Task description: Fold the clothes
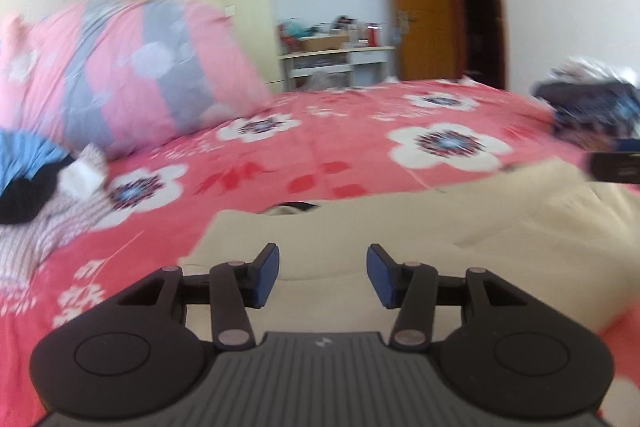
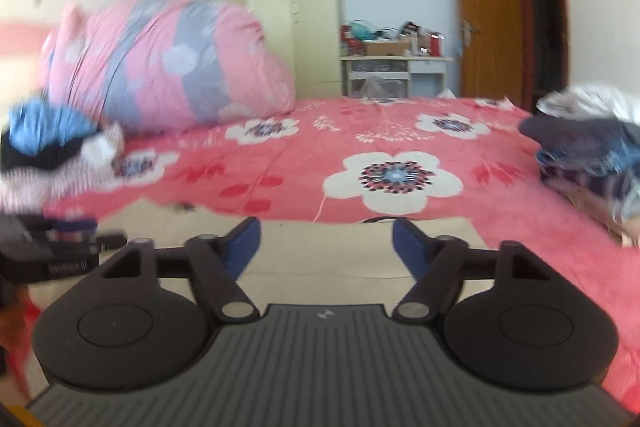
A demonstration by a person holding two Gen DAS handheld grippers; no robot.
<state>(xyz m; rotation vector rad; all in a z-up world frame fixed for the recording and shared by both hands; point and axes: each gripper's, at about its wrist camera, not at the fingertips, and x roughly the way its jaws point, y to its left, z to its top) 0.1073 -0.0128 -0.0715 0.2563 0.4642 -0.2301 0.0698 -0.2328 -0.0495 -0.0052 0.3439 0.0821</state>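
A cream garment (image 1: 460,223) lies spread flat on the red flowered bedspread (image 1: 340,147), just under both grippers. My left gripper (image 1: 323,275) is open and empty, hovering over the garment's near left part. My right gripper (image 2: 326,247) is open and empty over the same cream garment (image 2: 328,259), near its far edge. The right gripper shows at the right edge of the left wrist view (image 1: 616,167). The left gripper shows at the left edge of the right wrist view (image 2: 52,251).
A rolled pink and grey quilt (image 1: 132,75) lies at the back left. A heap of blue, black and striped clothes (image 1: 36,183) sits left. A pile of dark clothes (image 2: 592,155) sits right. A wardrobe (image 2: 280,11), cluttered desk (image 2: 396,63) and open door (image 2: 488,7) stand behind the bed.
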